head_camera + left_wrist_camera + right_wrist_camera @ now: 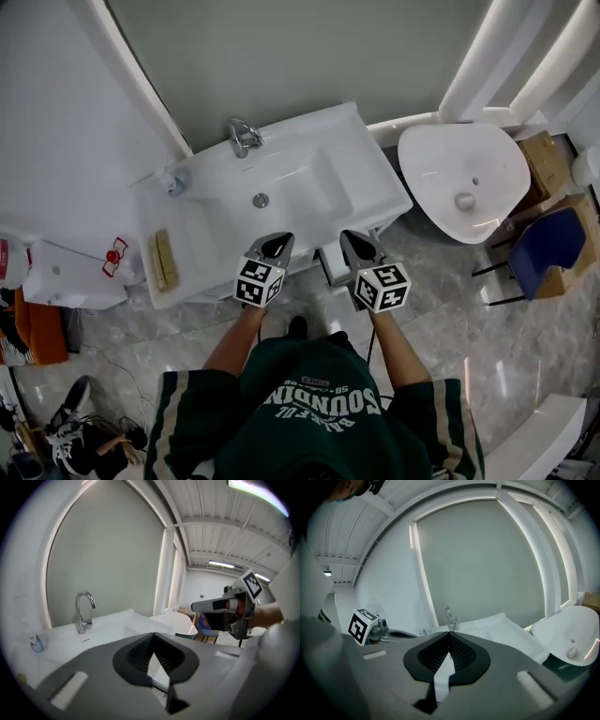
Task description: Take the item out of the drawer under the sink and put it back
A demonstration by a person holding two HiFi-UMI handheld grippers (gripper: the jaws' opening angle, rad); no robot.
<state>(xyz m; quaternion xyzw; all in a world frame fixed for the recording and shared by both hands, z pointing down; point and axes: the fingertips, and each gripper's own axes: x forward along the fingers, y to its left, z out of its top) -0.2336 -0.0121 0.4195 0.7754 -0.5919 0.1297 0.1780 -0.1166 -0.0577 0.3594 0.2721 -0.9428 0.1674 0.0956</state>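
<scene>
Head view: bright, flat, diffuse light, no hard shadows. White sink (281, 183) and white bowl (464, 169) are close to clipping, and there's a soft sheen on the marble floor (450, 309). Sharp in the centre; straight frames bow hard toward the edges.

Both gripper views: circular fisheye, black corners, heavy vignette.

Left gripper view: ceiling strip light (262, 494) blown out top right, second strip (224, 565) glaring. Left tongs (153, 637) soft and smeared up close, faucet (83, 611) reasonably sharp.

Right gripper view: dimmer, greyish, small ceiling lamp (327, 573) glowing far left. Right tongs (449, 634) out of focus, background crisper.
</scene>
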